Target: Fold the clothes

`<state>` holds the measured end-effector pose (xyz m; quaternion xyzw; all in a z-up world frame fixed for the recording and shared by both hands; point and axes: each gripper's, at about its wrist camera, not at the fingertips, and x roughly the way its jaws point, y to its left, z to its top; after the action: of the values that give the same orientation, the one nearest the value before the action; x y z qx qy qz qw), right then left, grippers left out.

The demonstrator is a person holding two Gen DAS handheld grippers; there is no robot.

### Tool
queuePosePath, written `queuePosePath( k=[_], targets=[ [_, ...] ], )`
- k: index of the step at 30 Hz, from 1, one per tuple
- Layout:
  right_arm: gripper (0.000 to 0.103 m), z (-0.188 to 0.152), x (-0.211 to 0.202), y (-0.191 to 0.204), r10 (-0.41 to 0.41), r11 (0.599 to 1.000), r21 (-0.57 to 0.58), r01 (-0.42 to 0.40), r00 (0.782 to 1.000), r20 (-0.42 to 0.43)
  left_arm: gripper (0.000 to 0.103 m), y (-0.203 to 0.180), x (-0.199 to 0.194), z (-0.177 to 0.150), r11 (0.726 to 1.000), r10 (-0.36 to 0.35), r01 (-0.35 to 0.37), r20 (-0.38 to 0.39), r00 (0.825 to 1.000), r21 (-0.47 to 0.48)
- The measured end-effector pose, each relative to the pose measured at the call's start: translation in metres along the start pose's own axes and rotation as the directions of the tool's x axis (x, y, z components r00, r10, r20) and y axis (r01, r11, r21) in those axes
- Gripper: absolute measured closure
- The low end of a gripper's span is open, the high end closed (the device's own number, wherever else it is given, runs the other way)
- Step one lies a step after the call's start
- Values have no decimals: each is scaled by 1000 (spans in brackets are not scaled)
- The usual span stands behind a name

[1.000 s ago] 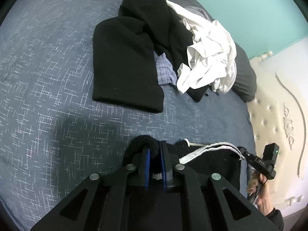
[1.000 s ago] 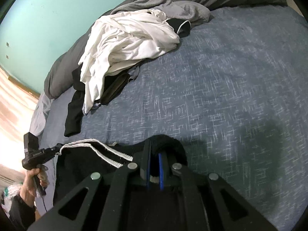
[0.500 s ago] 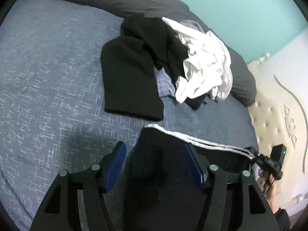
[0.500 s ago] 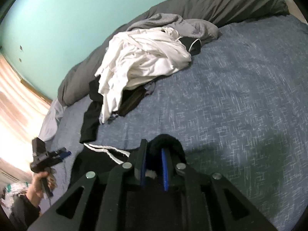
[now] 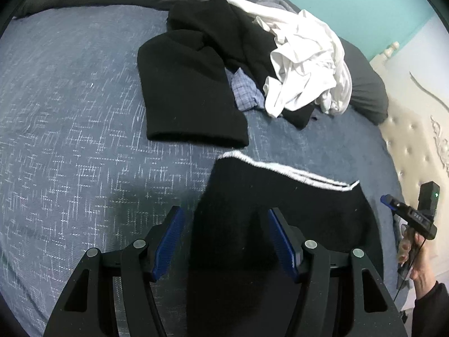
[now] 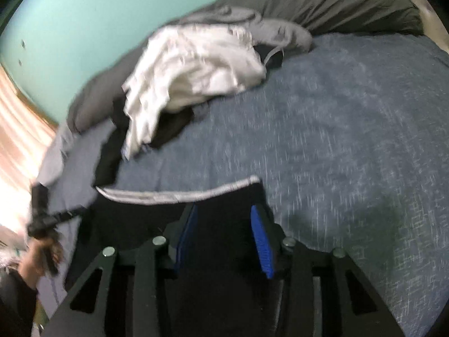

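Note:
A black garment (image 5: 294, 205) with a white striped edge lies spread on the blue bedcover (image 5: 70, 140). My left gripper (image 5: 224, 213) stands open just over its near left part; black cloth lies between the blue pads (image 5: 171, 236) without being pinched. In the right wrist view the same garment (image 6: 134, 213) lies under my right gripper (image 6: 224, 210). Its jaws are opening, with the cloth loose between them and the pads off it. That view is blurred. A hand holds the right gripper's handle (image 5: 409, 216) at the bed's right edge.
Farther up the bed lies a pile: a black sweater (image 5: 185, 84), a crumpled white garment (image 5: 306, 59) and a blue plaid piece (image 5: 247, 92). A dark grey duvet (image 5: 364, 95) runs along the teal wall. A cream tufted headboard (image 5: 415, 140) stands at the right.
Both grippers were shut on bunched black cloth. The left let go first, then the right began to part. The garment now lies spread out with its white stripe showing.

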<state>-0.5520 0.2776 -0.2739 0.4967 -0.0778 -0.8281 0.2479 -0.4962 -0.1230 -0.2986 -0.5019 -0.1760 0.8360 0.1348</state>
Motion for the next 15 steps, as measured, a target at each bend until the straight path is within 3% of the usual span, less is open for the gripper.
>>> queuePosePath(
  k=[3,7,15],
  targets=[
    [62,-10,23,1,-71,997,-23,70,994,-80,38,3,3,-5,1000,16,-15,-20,1000,7],
    [62,-18,22,0,-114,993,-42,112,991,-66,38,10,-5,-13,1000,18,-18,-22,1000,-1],
    [62,-57,-26,-4,-47,998,35,47,999,-21,38,22,-46,-51,1000,-13,13,-35,999,-11]
  ],
)
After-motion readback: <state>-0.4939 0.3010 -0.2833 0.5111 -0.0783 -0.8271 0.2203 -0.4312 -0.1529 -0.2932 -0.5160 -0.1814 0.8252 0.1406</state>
